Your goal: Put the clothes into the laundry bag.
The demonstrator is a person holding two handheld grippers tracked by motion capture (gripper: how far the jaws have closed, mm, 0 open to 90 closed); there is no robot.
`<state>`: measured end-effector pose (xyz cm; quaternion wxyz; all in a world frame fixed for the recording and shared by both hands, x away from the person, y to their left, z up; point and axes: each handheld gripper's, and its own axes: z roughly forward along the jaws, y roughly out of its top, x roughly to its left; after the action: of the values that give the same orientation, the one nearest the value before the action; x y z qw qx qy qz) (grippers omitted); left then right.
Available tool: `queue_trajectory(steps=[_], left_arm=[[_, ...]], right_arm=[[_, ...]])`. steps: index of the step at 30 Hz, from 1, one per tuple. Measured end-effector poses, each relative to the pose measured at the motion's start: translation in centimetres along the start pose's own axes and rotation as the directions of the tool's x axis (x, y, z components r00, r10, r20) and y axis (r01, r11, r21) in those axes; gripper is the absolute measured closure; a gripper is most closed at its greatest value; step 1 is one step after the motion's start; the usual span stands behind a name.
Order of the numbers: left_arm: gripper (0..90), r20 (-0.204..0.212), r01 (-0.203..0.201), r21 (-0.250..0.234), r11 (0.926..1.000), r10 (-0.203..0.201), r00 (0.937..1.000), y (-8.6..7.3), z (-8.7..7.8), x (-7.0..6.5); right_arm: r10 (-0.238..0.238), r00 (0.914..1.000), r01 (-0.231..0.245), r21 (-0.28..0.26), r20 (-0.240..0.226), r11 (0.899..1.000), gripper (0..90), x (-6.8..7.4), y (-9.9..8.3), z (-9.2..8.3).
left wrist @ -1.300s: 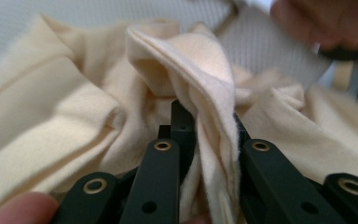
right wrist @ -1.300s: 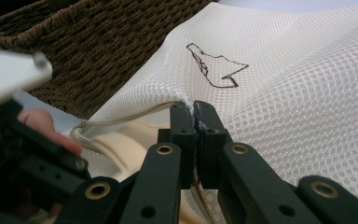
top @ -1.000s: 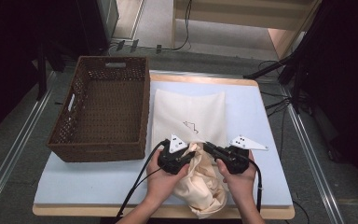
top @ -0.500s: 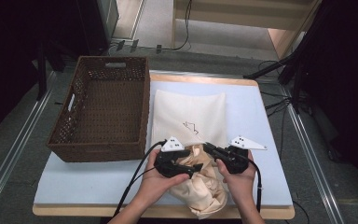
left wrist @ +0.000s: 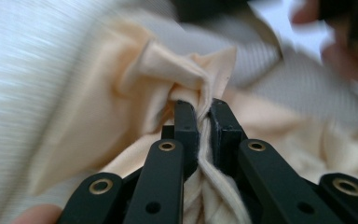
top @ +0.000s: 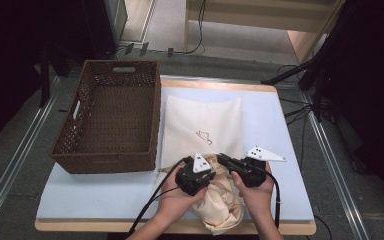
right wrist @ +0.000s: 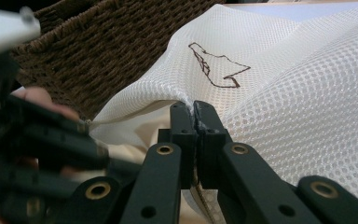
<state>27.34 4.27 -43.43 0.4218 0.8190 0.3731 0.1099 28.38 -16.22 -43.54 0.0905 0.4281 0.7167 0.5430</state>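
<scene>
Bright even table light, dark surroundings, left gripper view motion-blurred

- The left gripper [top: 206, 170] is showing a black body, a grey three-cornered plate on top and a black trailing cable.
- The right gripper [top: 224, 159] is wearing the same plate.
- Brass-ringed screws are glinting on both grippers' black jaw arms.
- Both forearms are showing bare, sleeveless.

The left tongs [left wrist: 204, 109], having just opened and closed again, now pinch a bunched fold of the cream cloth [left wrist: 168, 70].
</scene>
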Motion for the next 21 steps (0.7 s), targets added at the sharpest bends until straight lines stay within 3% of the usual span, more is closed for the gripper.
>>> queue_trajectory(steps=[3,4,6,7,9,11,15,17,18,20,21], left_arm=[[83.0,-0.082,0.052,-0.068,0.9963,-0.058,0.9950,0.2,0.0,0.9],[82.7,-0.084,0.058,-0.053,0.9969,-0.063,0.9945,0.0,0.5,1.1],[79.2,0.005,0.076,0.050,0.9959,-0.076,0.9971,-0.4,2.1,1.6],[71.6,0.040,0.072,0.076,0.9945,-0.075,0.9964,-0.7,2.7,1.6],[59.6,0.061,0.049,0.040,0.9980,-0.051,0.9968,-0.8,2.2,1.4],[47.1,0.115,0.085,0.011,0.9963,-0.086,0.9896,-0.4,1.0,1.7],[34.4,0.187,0.083,-0.054,0.9951,-0.071,0.9798,0.2,-1.6,1.5],[31.5,0.197,0.037,-0.027,0.9990,-0.031,0.9800,0.0,-1.5,0.8],[29.0,0.195,0.003,0.019,0.9998,-0.007,0.9807,-0.2,-0.9,0.5],[23.6,0.202,-0.042,0.125,0.9912,0.016,0.9792,-0.9,1.0,-0.1],[22.5,0.191,-0.069,0.134,0.9886,0.042,0.9806,-1.3,1.7,-0.4]], right_arm=[[-0.004,1.0000,0.004,-0.006,-0.004,1.000,88.3,0.2,0.1,-0.1],[-0.004,1.0000,0.004,-0.008,-0.005,1.000,88.3,0.2,0.2,-0.1],[-0.005,1.0000,0.005,-0.007,-0.006,1.000,88.3,0.2,0.2,-0.1],[-0.005,1.0000,0.005,-0.005,-0.006,1.000,88.3,0.2,0.1,-0.1],[-0.005,1.0000,0.005,0.001,-0.003,1.000,88.3,0.1,0.0,0.0],[-0.003,1.0000,0.003,-0.003,-0.003,1.000,88.3,0.0,0.0,0.0],[0.003,1.0000,-0.003,-0.005,0.001,1.000,88.2,-0.2,0.0,-0.1],[0.005,1.0000,-0.005,-0.003,0.004,1.000,88.2,-0.2,0.0,0.0],[0.004,1.0000,-0.004,-0.002,0.002,1.000,88.2,-0.3,0.0,0.0],[0.007,1.0000,-0.007,-0.002,0.001,1.000,88.3,-0.2,0.0,0.1],[0.006,1.0000,-0.006,0.000,-0.001,1.000,88.2,-0.2,0.0,0.1]])
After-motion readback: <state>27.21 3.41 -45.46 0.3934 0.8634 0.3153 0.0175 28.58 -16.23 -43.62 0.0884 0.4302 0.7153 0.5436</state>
